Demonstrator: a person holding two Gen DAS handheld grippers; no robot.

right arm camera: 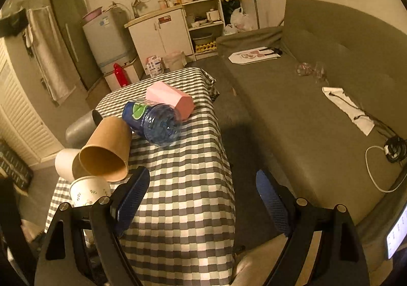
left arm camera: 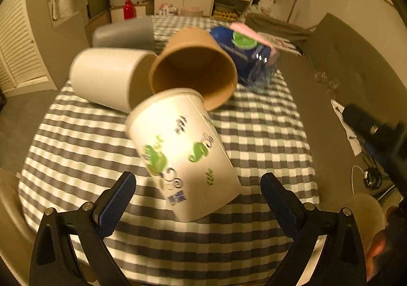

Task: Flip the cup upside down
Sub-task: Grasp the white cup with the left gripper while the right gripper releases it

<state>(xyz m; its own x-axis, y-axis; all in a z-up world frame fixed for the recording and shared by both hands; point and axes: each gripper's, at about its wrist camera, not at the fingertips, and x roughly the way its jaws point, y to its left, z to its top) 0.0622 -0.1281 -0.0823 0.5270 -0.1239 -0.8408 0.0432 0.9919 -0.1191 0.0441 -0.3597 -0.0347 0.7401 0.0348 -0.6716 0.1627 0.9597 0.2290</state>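
Observation:
A white paper cup with green leaf print point(left arm camera: 183, 153) lies tilted on its side on the checkered tablecloth point(left arm camera: 267, 138), its base toward me. My left gripper point(left arm camera: 198, 199) is open, its fingers either side of the cup's base and apart from it. The cup also shows in the right wrist view point(right arm camera: 89, 190), low on the left. A brown paper cup point(left arm camera: 193, 70) and a plain white cup point(left arm camera: 106, 75) lie on their sides behind it. My right gripper point(right arm camera: 201, 199) is open and empty over the table's right edge.
A blue plastic bottle point(right arm camera: 152, 122) and a pink box point(right arm camera: 170, 98) lie further back on the table. A grey cylinder point(right arm camera: 81, 128) lies at the table's left edge. A grey sofa point(right arm camera: 318, 108) stands right of the table.

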